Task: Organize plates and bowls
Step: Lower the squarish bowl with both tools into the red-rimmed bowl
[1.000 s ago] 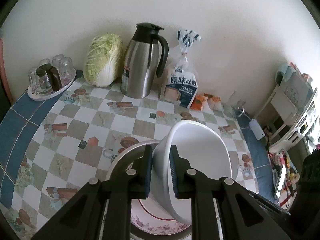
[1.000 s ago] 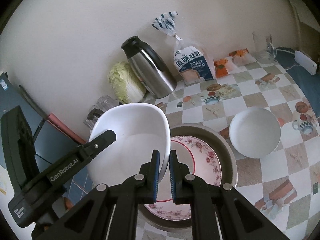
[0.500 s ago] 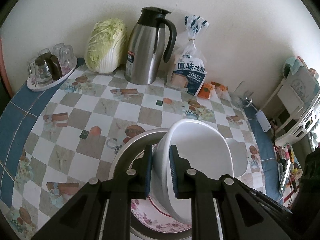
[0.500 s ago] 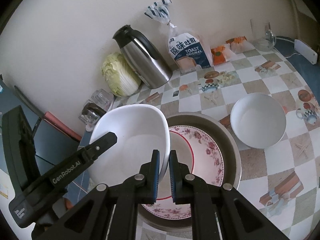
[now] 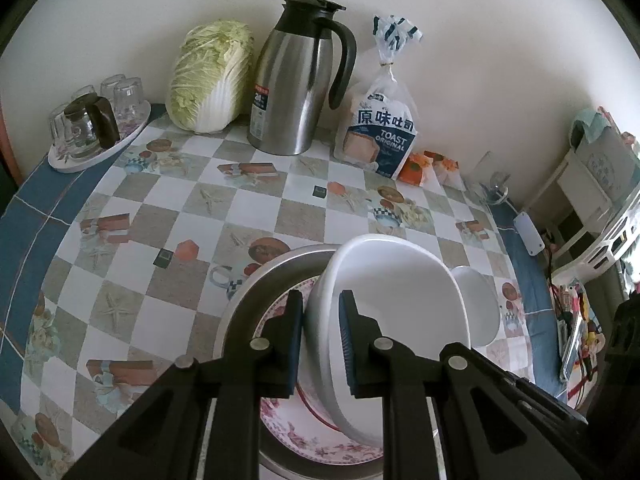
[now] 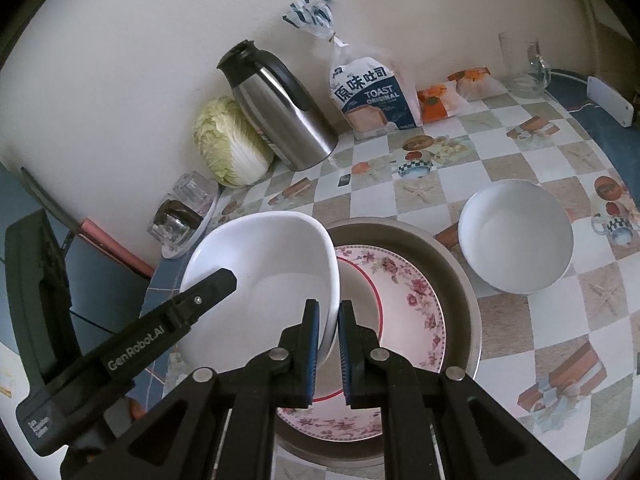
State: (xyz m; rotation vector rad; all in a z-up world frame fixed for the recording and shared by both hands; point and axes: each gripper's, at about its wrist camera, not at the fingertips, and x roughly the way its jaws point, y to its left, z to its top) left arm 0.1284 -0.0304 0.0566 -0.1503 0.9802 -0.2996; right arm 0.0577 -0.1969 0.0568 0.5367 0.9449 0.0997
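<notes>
A large white bowl (image 5: 396, 304) is held tilted above a floral plate (image 5: 296, 432) that lies in a grey metal pan (image 5: 256, 288). My left gripper (image 5: 320, 316) is shut on the bowl's left rim. My right gripper (image 6: 329, 320) is shut on the bowl's (image 6: 264, 272) right rim. The floral plate (image 6: 404, 304) and pan (image 6: 460, 276) show below it in the right wrist view. A second white bowl (image 6: 516, 236) stands on the table right of the pan; it peeks out behind the held bowl in the left wrist view (image 5: 476, 300).
Along the wall stand a cabbage (image 5: 212, 76), a steel thermos jug (image 5: 300, 80), a toast bag (image 5: 380, 136), orange snack packets (image 5: 420, 168) and a glass mug (image 6: 520, 64). A tray of glasses (image 5: 92, 128) sits at the table's left edge.
Both grippers have lowered with the white bowl toward the plate and pan; the table and back-wall items appear larger and lower in view. Both grips are unchanged.
</notes>
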